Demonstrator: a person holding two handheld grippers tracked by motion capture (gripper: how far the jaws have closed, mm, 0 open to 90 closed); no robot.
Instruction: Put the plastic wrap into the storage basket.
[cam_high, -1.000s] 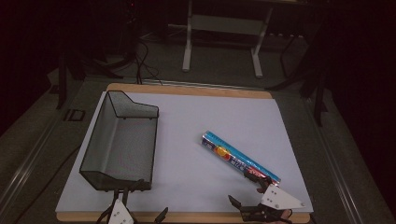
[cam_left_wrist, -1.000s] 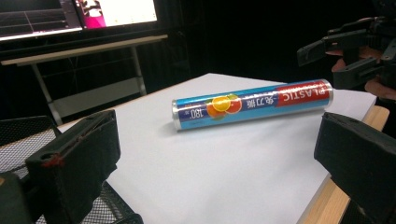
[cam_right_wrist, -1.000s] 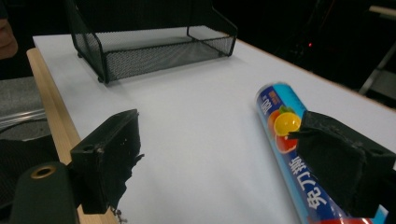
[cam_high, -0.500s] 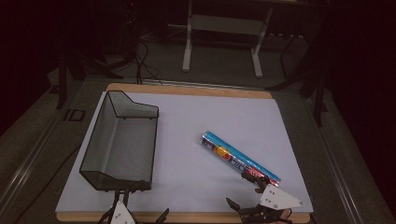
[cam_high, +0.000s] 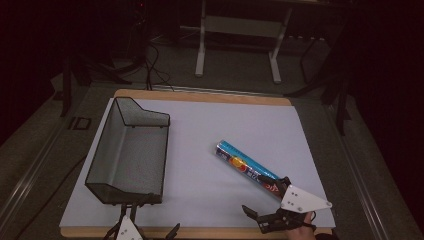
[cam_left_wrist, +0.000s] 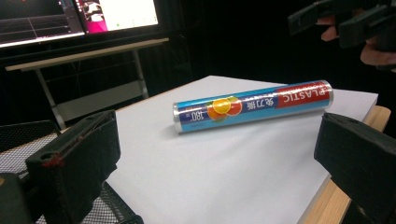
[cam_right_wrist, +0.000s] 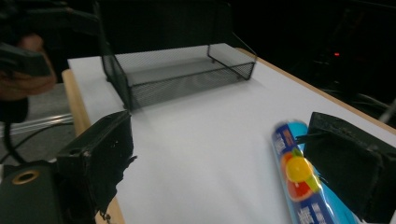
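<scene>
Surface: a white table sheet (cam_high: 210, 125) lay in a dark room.
Roll: a blue plastic-wrap tube (cam_high: 248, 168) lay flat on the sheet, its near end beside one finger of the right gripper (cam_high: 272, 210).
Right gripper: its jaws had just been opening and stood wide, gripping nothing.
Left gripper: the left gripper (cam_high: 145, 231) was open and empty.
Basket: a black mesh tray (cam_high: 131, 150) stood just beyond the left fingers.

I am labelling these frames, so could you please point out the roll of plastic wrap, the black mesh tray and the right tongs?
Roll of plastic wrap (cam_high: 247, 168), high view, middle of the tube.
Black mesh tray (cam_high: 131, 155), high view, bare mesh floor.
Right tongs (cam_high: 266, 205), high view, midway between the open fingertips.
</scene>
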